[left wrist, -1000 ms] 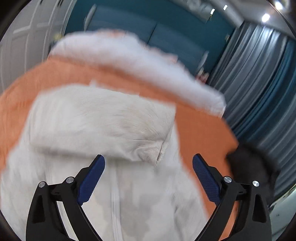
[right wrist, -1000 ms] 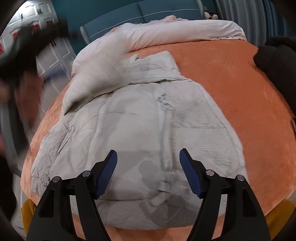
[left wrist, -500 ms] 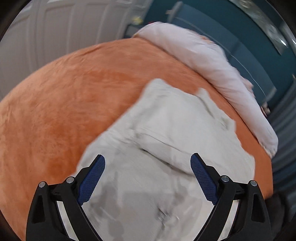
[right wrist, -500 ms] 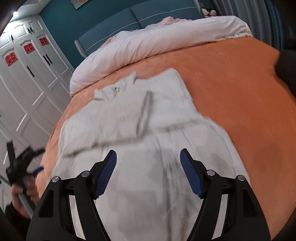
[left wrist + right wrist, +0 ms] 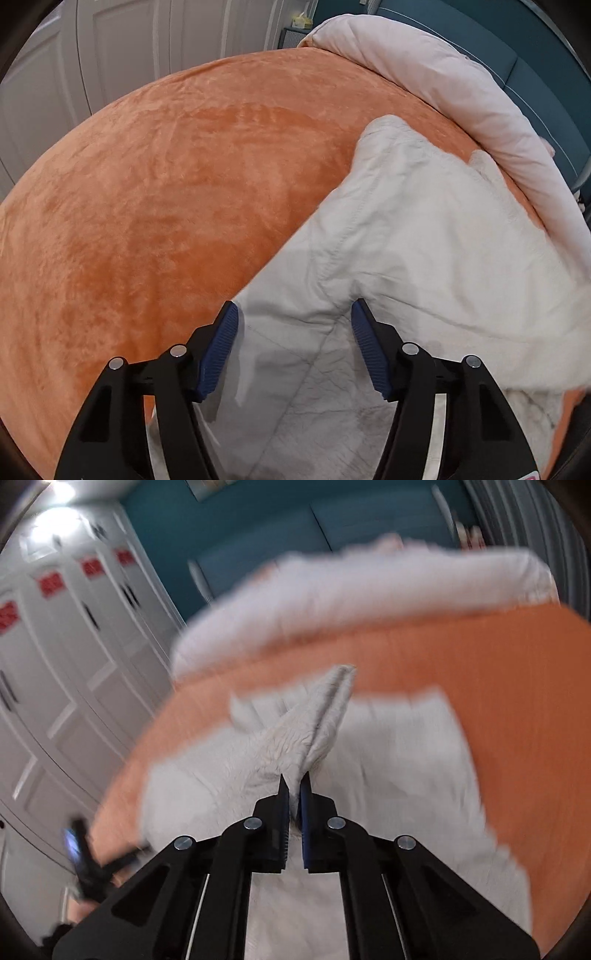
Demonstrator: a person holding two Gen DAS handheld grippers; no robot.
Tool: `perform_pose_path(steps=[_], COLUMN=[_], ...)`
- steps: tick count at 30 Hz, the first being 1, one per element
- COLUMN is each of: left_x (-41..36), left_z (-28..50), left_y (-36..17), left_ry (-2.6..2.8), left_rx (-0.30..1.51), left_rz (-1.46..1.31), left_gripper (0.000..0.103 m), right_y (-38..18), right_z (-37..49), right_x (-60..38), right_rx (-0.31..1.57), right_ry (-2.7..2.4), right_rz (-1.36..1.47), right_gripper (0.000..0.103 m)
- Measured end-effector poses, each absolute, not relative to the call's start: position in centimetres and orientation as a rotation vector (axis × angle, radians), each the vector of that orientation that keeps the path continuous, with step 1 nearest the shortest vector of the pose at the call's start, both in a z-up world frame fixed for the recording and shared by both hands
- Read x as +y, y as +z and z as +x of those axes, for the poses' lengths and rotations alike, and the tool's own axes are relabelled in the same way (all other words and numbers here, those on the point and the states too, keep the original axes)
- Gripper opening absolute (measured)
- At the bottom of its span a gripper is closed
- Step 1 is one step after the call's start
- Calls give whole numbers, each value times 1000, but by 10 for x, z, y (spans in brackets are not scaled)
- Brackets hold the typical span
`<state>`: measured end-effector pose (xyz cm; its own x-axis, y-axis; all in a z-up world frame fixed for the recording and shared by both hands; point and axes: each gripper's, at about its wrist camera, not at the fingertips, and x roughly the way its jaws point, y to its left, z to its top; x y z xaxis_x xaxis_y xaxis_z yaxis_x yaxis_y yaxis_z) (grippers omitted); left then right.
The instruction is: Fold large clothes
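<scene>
Bare orange plush bedspread [image 5: 155, 206] lies open left of the pale grey quilted garment [image 5: 406, 236]; a rolled white duvet [image 5: 461, 85] blocks the far edge.

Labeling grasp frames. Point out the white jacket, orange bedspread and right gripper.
white jacket [image 5: 424, 229]: left wrist view, flat upper panel.
orange bedspread [image 5: 147, 206]: left wrist view, bare middle.
right gripper [image 5: 293, 794]: right wrist view, between fingertips pinching fabric.

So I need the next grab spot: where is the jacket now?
The jacket lies on the orange bed cover, right of centre in the left wrist view, below the rolled duvet; the right gripper pinches one fold.
</scene>
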<state>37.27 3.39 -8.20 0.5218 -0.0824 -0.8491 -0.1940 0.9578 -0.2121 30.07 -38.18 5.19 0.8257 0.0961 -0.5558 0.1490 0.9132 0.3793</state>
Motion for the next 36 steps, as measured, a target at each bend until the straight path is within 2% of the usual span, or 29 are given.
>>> perform_pose_path(steps=[3, 6, 8, 18, 20, 21, 22, 23, 24, 26, 27, 31, 35, 36], left_x=[29, 21, 18, 11, 15, 19, 27, 33, 44, 72, 89, 129, 127, 123], left_z=[369, 366, 366, 369, 367, 365, 357, 349, 335, 294, 267, 188, 142, 140], left_y=[-88, -94, -96, -107, -102, -98, -89, -83, -75, -60, -54, -61, -68, -68], left_ry=[81, 105, 109, 149, 136, 124, 90, 56, 0, -87, -104, -52, -85, -93], left_rx=[1000, 979, 968, 935, 951, 967, 1002, 1019, 1034, 1047, 1041, 1115, 1117, 1115], left_rz=[-255, -193, -167, -95, -116, -130, -155, -186, -237, -343, -385, -404, -365, -346], left_gripper=[66, 67, 69, 76, 76, 76, 76, 77, 80, 86, 86, 87, 87, 87], right_y=[39, -39, -78, -87, -80, -72, -60, -51, -38, -23, -20, -38, -66, -72], right_z=[314, 340, 340, 333, 333, 327, 312, 297, 268, 211, 179, 63, 16, 13], right_x=[-386, -406, -413, -407, -407, -407, -406, -406, -407, -410, -413, -438, -447, -444], right_rx=[635, 847, 899, 854, 883, 908, 913, 900, 870, 835, 834, 940, 1001, 1006], right_ry=[-69, -154, -151, -156, -181, -203, -190, -167, -141, -141, -157, -291, -323, -315], right_rz=[352, 379, 429, 413, 382, 365, 380, 396, 405, 379, 362, 410, 594, 613], right_gripper=[4, 4, 5, 6, 17, 28, 45, 52, 65, 78, 81, 82, 82, 78])
